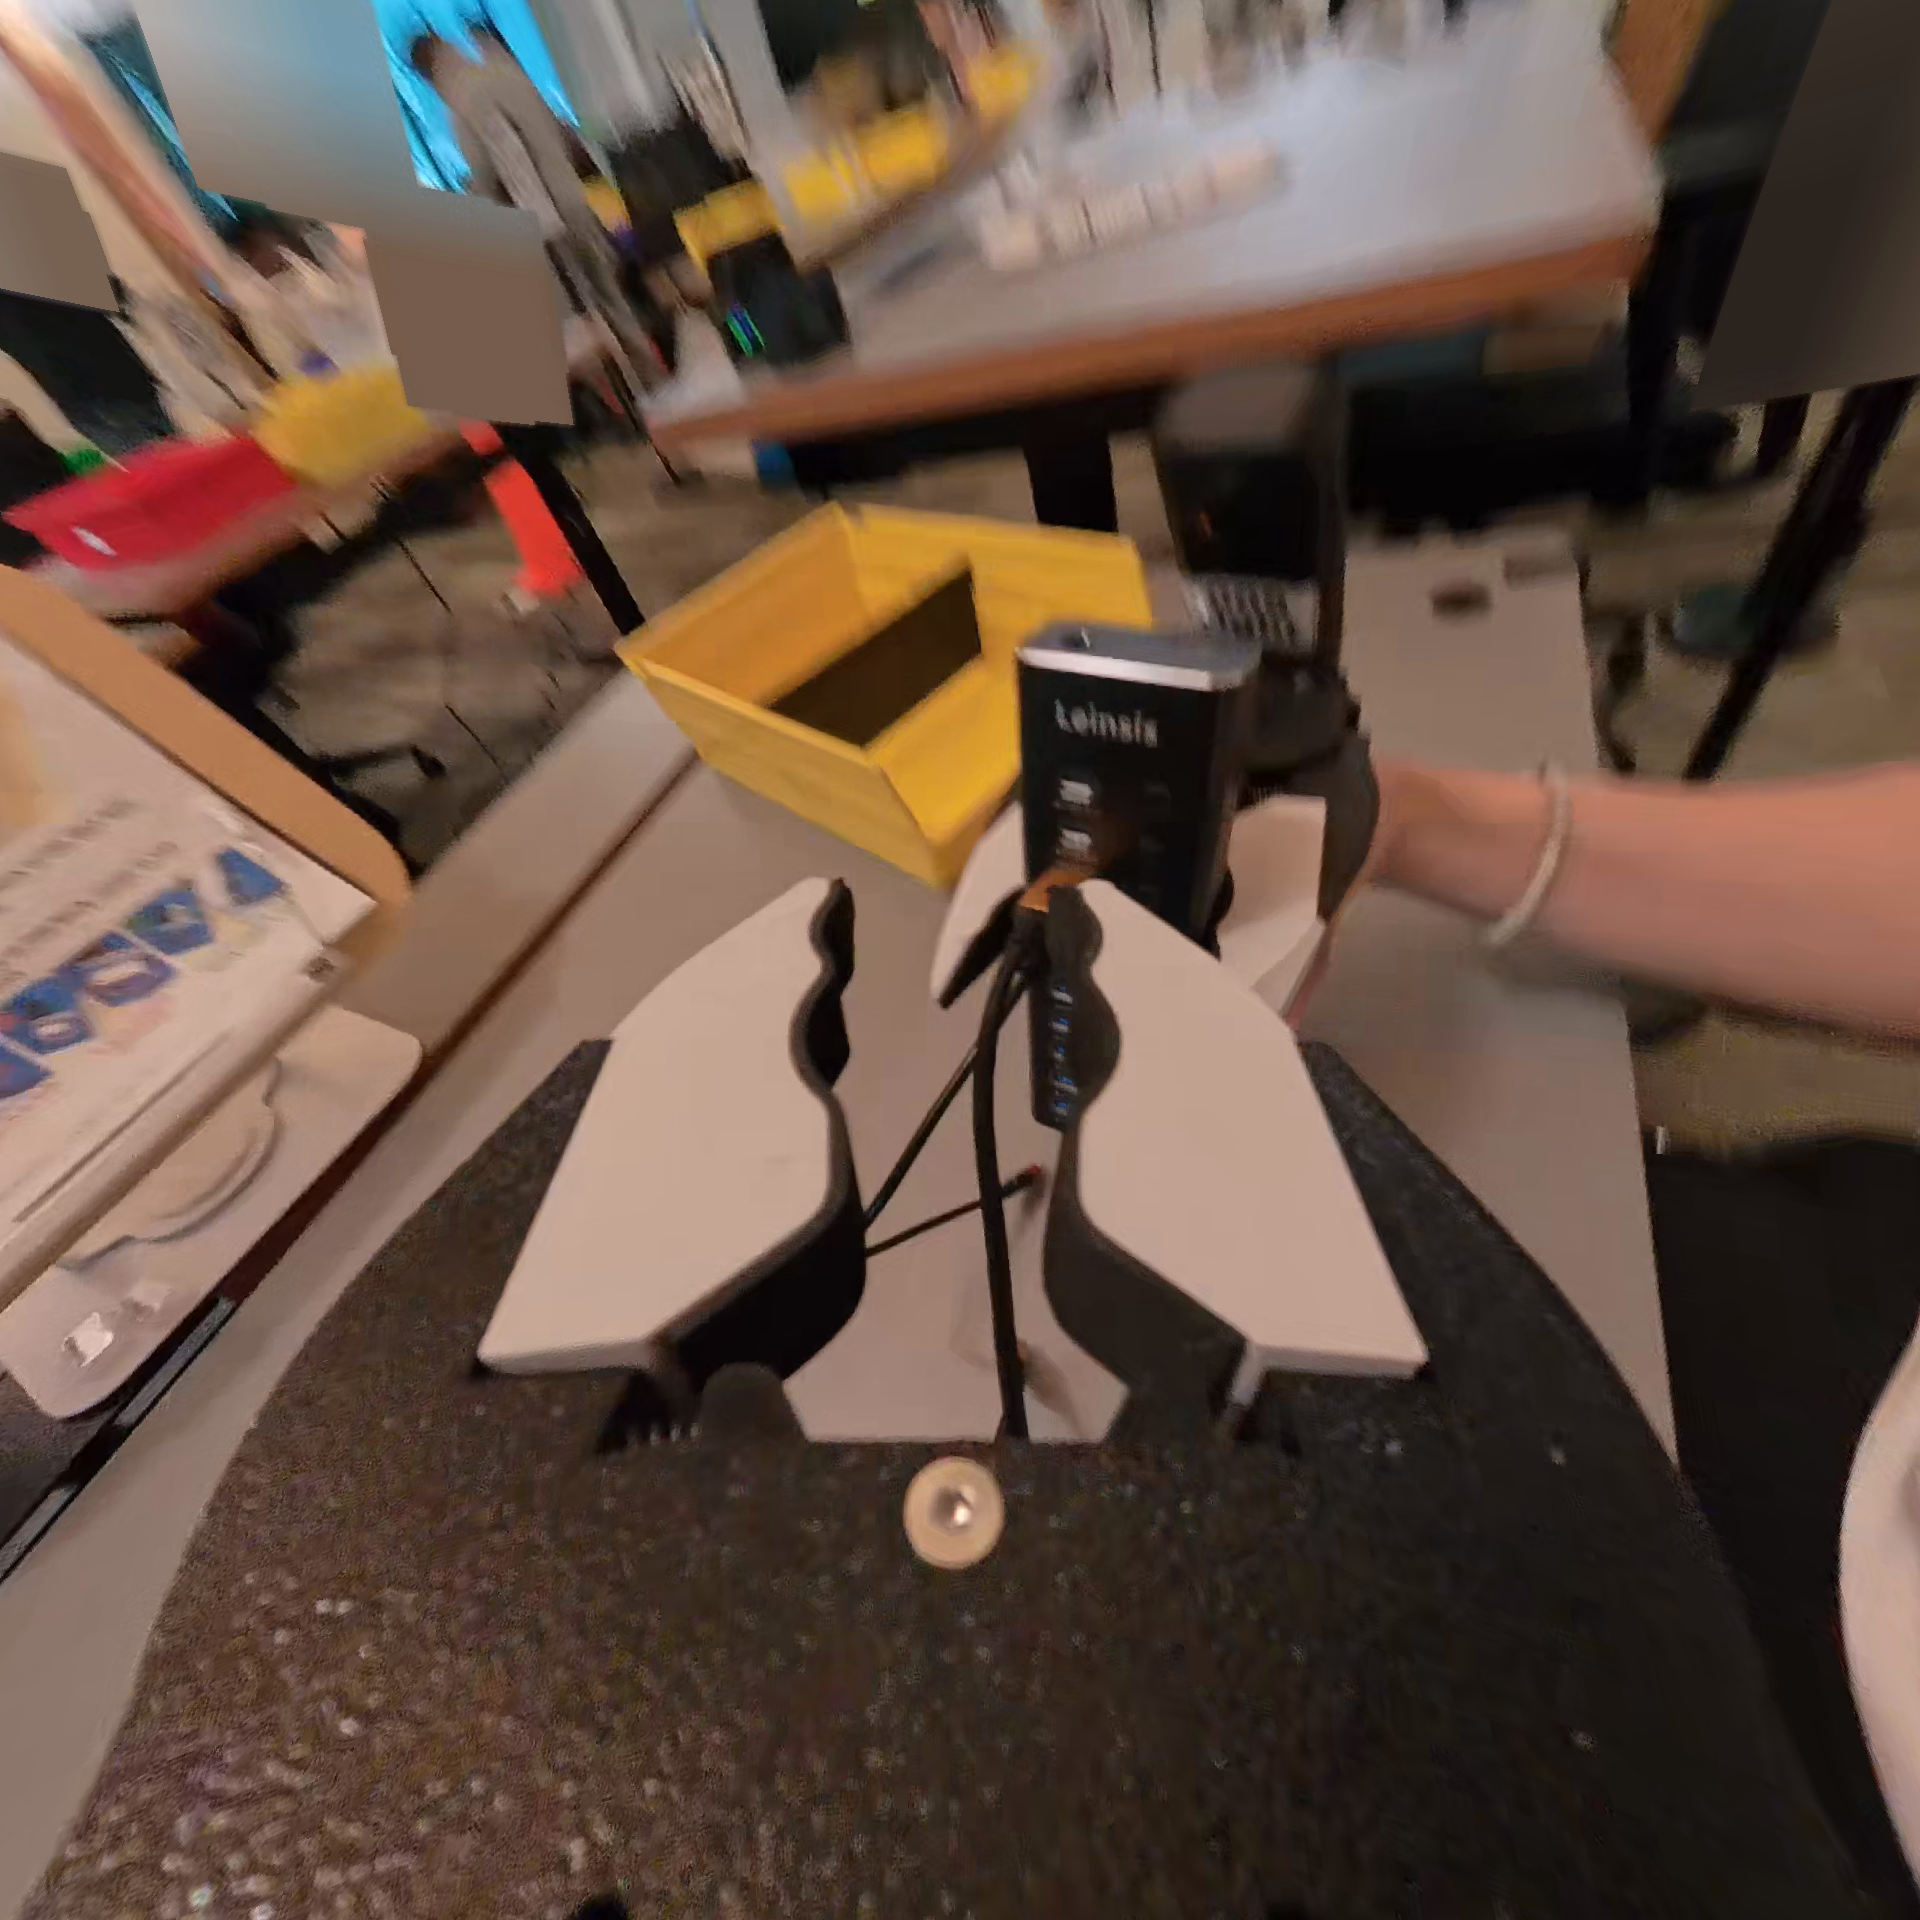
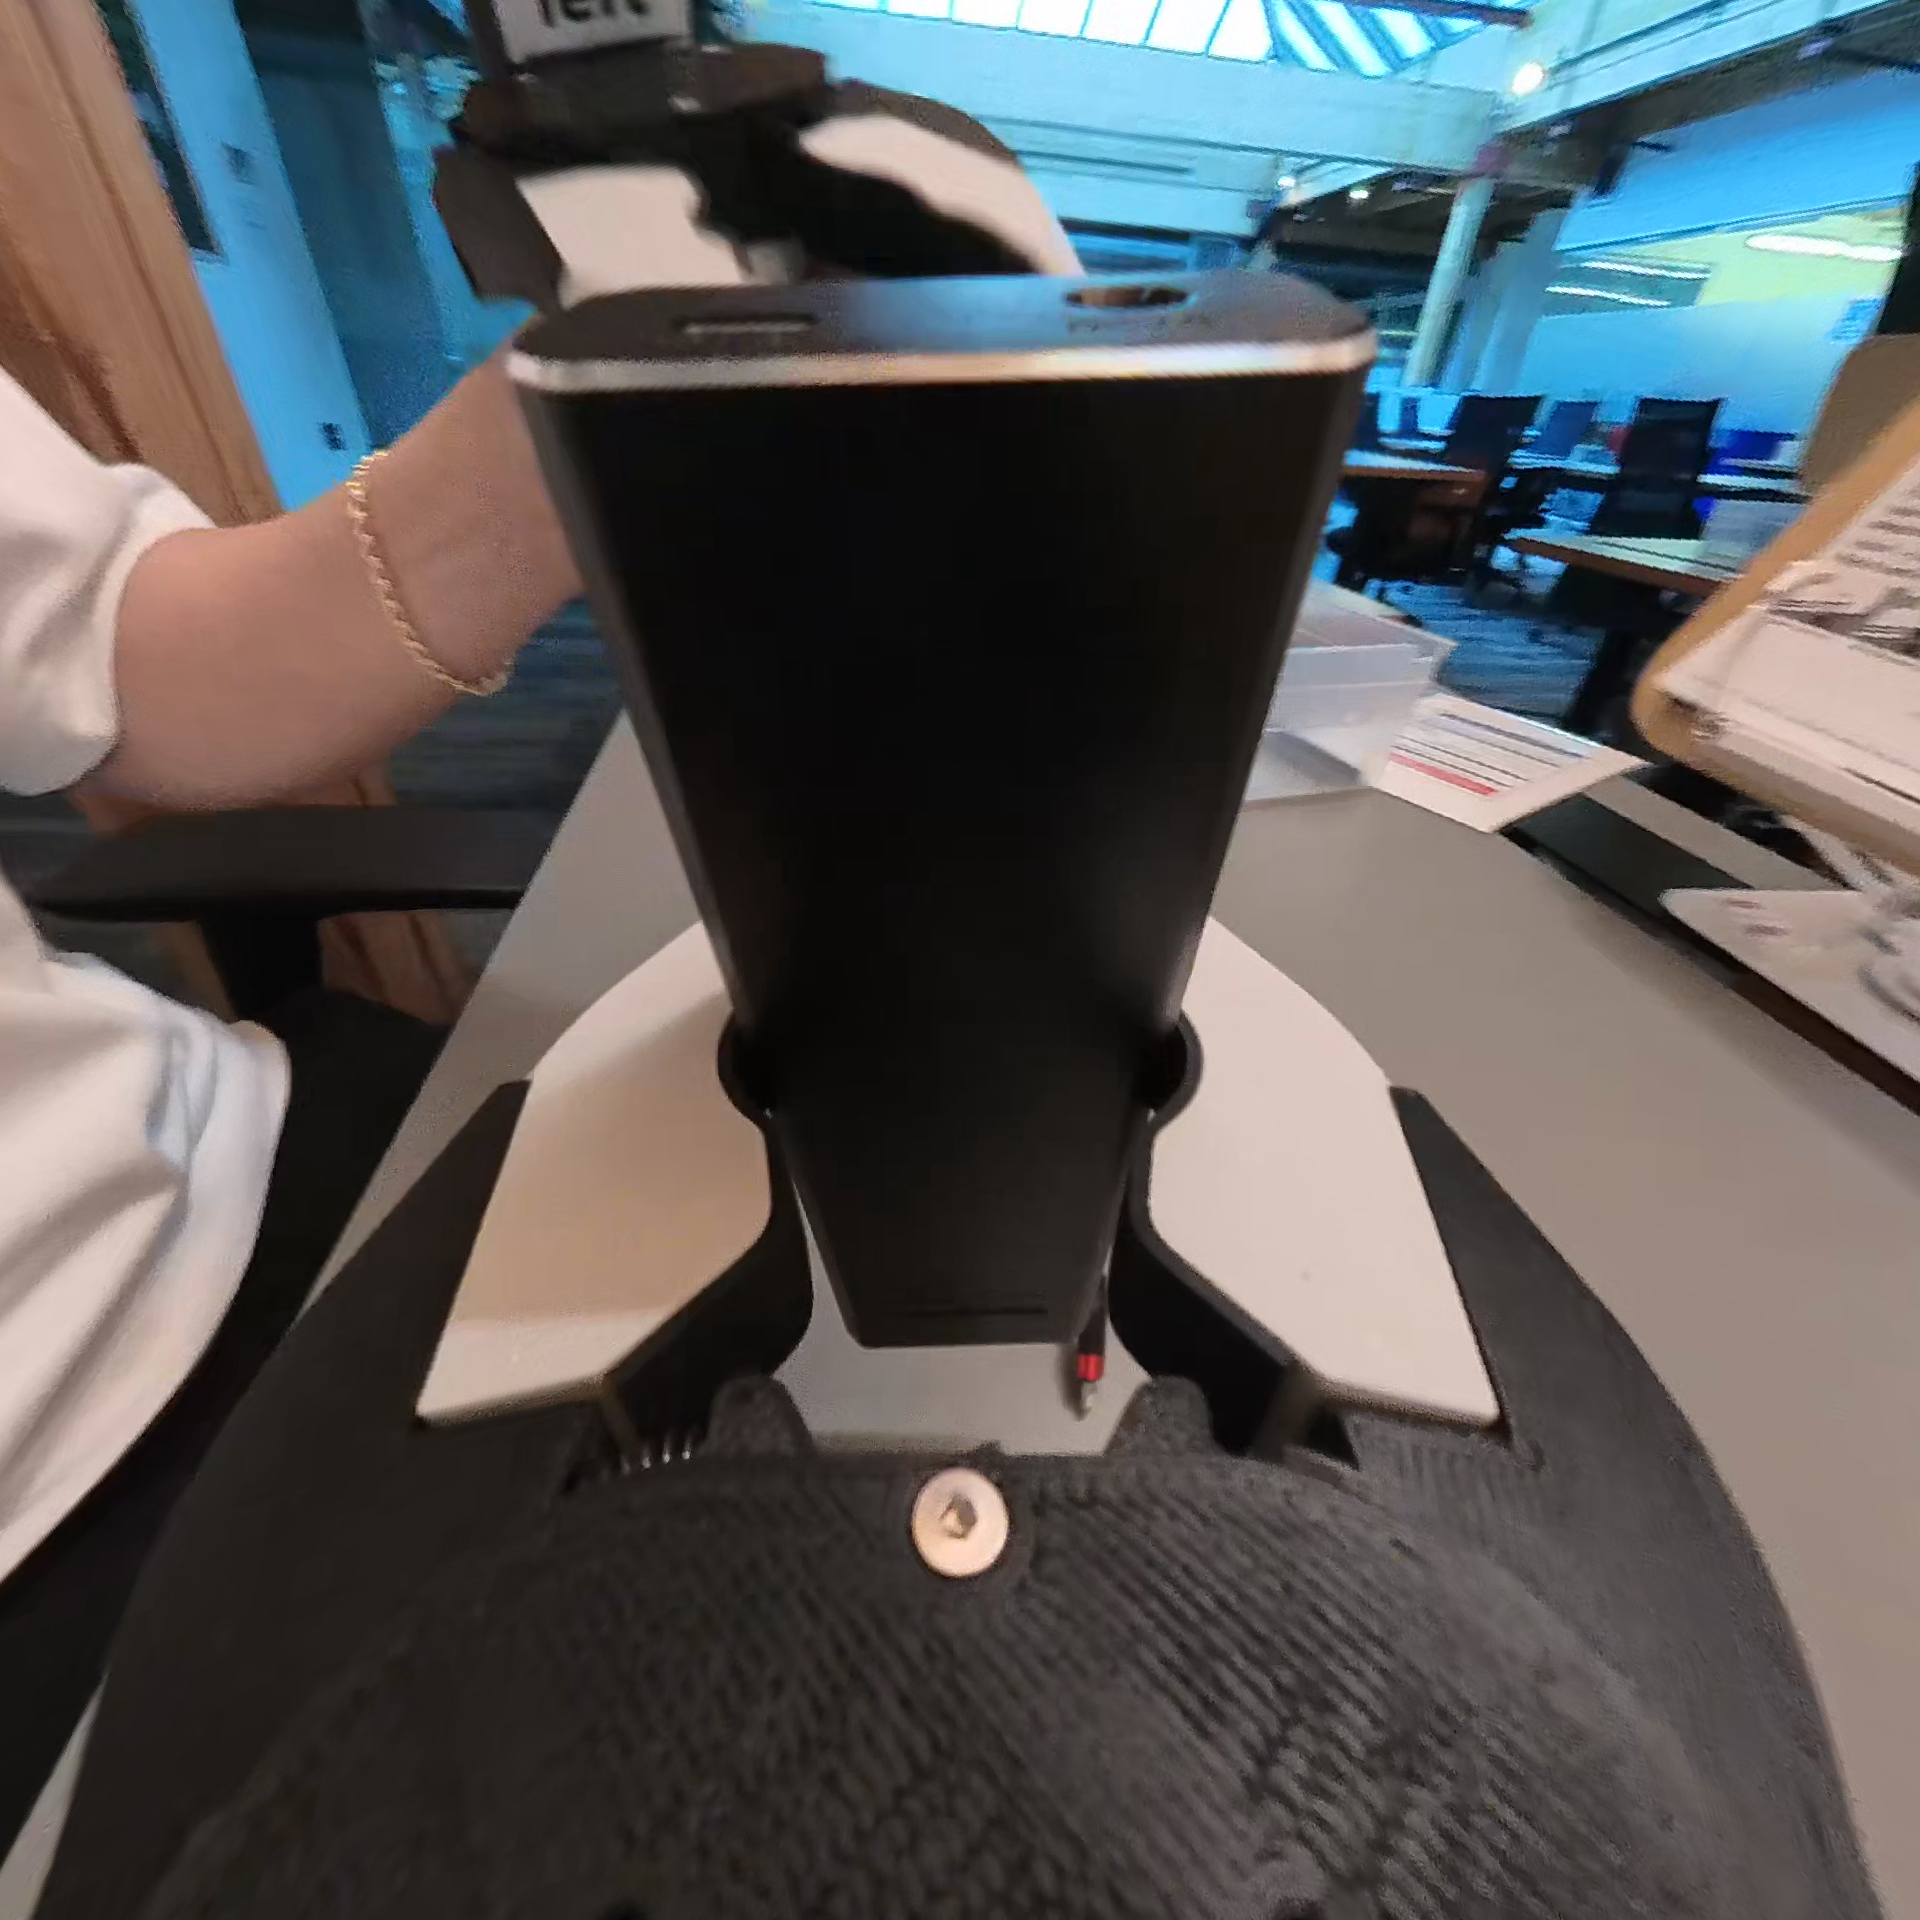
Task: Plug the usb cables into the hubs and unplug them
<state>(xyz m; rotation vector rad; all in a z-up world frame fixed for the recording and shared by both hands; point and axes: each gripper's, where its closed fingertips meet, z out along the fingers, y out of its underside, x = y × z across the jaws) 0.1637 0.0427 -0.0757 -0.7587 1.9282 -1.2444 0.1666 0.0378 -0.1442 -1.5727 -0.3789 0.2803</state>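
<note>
Left hand-held gripper (image 1: 961, 914) parted, right (image 2: 956, 1060) clamped

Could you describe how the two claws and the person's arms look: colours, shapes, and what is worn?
Each claw, left claw and right claw, has two broad white curved fingers with black wavy inner pads, on a black rough-textured base with one silver screw. The person wears a white sleeve and a thin gold chain bracelet on the left wrist, and a silver bracelet on the right.
</note>
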